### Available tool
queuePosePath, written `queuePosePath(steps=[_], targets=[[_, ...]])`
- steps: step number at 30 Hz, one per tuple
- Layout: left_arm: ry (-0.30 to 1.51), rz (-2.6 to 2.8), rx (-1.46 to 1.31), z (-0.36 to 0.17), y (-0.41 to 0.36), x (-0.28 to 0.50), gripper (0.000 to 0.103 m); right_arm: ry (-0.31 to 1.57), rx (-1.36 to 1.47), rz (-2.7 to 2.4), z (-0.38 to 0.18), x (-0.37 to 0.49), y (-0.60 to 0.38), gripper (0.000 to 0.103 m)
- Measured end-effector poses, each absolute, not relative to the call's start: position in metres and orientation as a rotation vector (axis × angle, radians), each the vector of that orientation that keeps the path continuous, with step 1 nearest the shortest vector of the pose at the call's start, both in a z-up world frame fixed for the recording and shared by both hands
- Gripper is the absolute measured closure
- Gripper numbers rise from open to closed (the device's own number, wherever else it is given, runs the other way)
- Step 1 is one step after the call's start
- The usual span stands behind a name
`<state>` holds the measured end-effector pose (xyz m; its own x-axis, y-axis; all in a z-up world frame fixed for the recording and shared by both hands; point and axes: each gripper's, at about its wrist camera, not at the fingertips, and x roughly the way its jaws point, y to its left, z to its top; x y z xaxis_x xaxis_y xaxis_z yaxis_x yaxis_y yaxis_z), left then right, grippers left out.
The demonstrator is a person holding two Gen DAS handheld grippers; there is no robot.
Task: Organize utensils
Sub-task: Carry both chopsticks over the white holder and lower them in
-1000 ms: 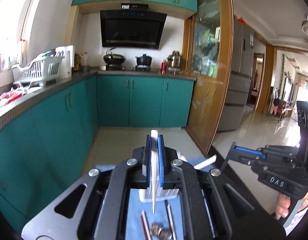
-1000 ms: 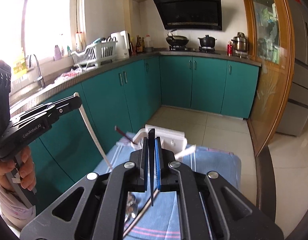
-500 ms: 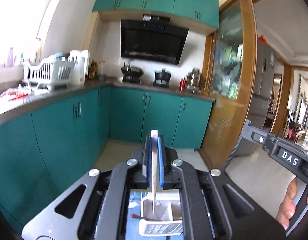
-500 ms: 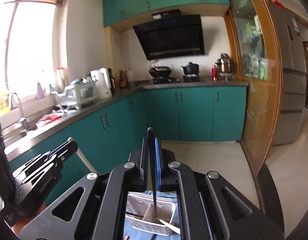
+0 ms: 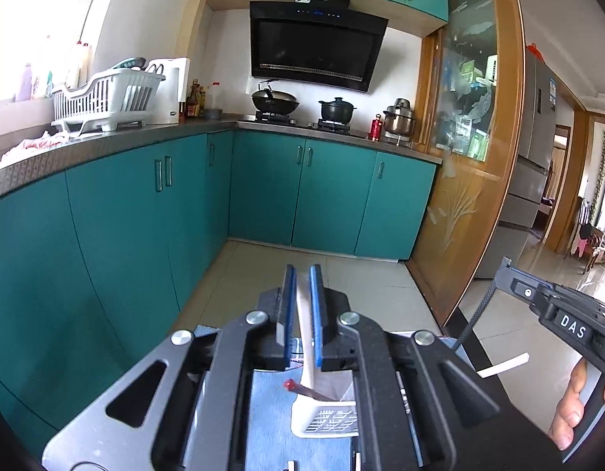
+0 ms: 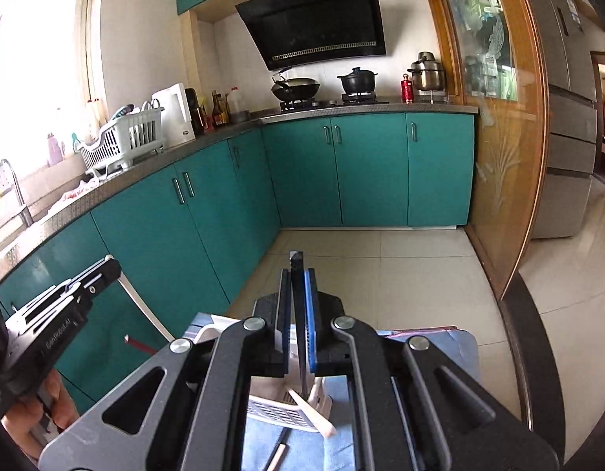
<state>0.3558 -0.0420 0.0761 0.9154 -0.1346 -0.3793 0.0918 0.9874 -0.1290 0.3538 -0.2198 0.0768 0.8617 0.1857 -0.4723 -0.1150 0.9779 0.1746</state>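
Left gripper (image 5: pixel 302 314) blue pads parted, white chopstick (image 5: pixel 304 337) standing loose between them, lower end inside white basket (image 5: pixel 324 418) directly below on blue cloth (image 5: pixel 269 412). Right gripper (image 6: pixel 298 314) clamped on dark chopstick (image 6: pixel 299 325), long axis near vertical, tip just over same basket (image 6: pixel 278 412). Red-tipped chopstick (image 5: pixel 308 391) leans out of basket. Both hands equally near; next move likely straight down. Teal cabinets (image 5: pixel 333 196), stove beyond.
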Motion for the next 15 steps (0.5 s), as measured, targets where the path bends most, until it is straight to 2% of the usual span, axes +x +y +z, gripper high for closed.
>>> queuePosePath(steps=[1, 3, 4, 5, 10, 13, 15], targets=[[0.395, -0.115, -0.114, 0.076, -0.042, 0.354, 0.094, 0.506, 0.141, 0.159, 0.077, 0.352, -0.221, 0.093], [0.384, -0.112, -0.122, 0.079, -0.039, 0.348, 0.09, 0.481, 0.139, 0.157, 0.082, 0.345, -0.223, 0.079], [0.378, -0.11, -0.123, 0.081, -0.037, 0.345, 0.088, 0.463, 0.138, 0.154, 0.085, 0.339, -0.224, 0.069], [0.367, -0.102, -0.124, 0.084, -0.035, 0.34, 0.085, 0.438, 0.139, 0.153, 0.09, 0.332, -0.226, 0.064], [0.305, -0.093, -0.112, 0.101, -0.024, 0.294, 0.077, 0.345, 0.164, 0.182, 0.115, 0.283, -0.24, 0.061], [0.312, -0.065, -0.088, 0.095, -0.011, 0.255, 0.064, 0.322, 0.159, 0.216, 0.113, 0.239, -0.245, 0.058], [0.367, -0.054, -0.062, 0.075, 0.0, 0.235, 0.06, 0.362, 0.164, 0.265, 0.096, 0.211, -0.244, 0.058]])
